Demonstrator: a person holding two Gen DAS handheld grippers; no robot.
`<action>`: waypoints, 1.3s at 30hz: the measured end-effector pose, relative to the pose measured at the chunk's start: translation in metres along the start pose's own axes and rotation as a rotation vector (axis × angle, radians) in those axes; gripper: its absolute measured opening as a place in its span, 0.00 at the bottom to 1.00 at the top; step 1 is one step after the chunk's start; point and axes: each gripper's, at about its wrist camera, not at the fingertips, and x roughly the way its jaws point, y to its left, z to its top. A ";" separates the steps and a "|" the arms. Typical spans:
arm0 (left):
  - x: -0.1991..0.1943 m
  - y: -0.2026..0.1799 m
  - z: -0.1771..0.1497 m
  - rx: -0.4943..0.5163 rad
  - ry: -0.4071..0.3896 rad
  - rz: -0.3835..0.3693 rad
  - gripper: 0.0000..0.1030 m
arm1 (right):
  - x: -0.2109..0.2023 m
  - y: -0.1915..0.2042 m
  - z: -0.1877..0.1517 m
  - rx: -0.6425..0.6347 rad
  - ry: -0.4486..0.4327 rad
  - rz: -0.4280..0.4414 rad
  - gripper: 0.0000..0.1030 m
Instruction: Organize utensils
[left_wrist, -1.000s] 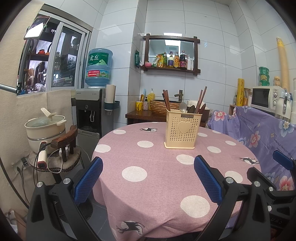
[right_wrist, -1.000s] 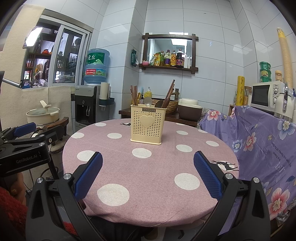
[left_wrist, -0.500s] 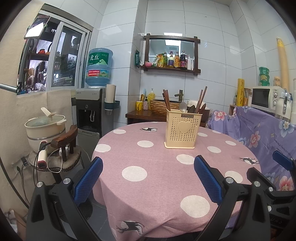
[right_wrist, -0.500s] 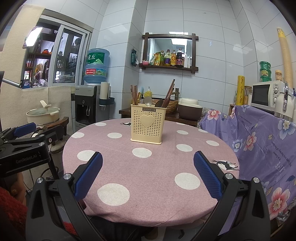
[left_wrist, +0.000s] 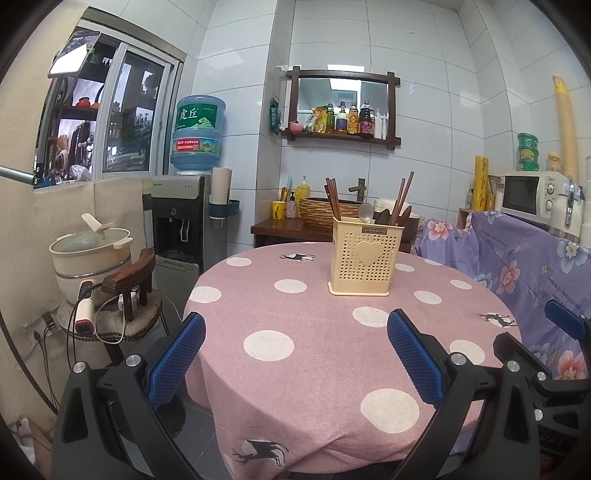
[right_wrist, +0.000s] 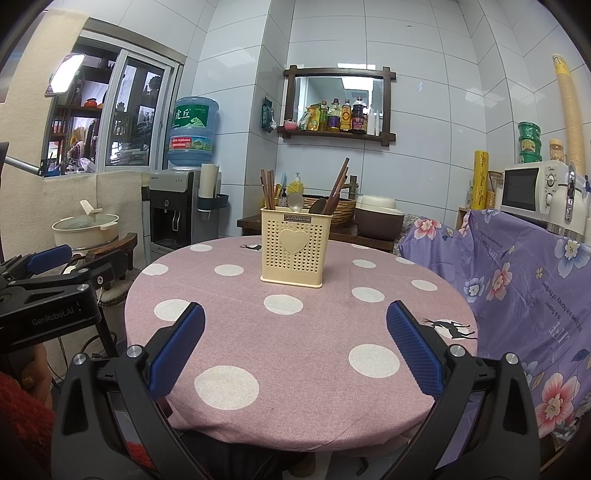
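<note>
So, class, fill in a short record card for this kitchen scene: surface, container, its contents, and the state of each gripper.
surface: round table under a pink cloth with white dots
container: cream perforated utensil holder, upright on the table
contents: chopsticks, metal spoon, dark wooden spoons
left gripper: open, holds nothing, short of the holder
right gripper: open, holds nothing, short of the holder

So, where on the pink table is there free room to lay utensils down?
The table is bare between the cream utensil holder and the near edge, and also on both sides of the holder. Only the holder stands on it. Both tongs, left and right, hang open above the near edge.
</note>
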 end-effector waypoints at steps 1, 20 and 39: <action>0.000 0.001 0.000 -0.001 0.001 0.000 0.95 | 0.000 -0.001 0.000 0.000 0.000 0.000 0.94; 0.000 0.001 0.000 0.000 0.001 0.000 0.95 | 0.001 0.004 -0.003 0.004 -0.001 -0.004 0.94; 0.000 0.001 0.000 0.000 0.001 0.000 0.95 | 0.001 0.003 -0.002 0.004 0.000 -0.003 0.94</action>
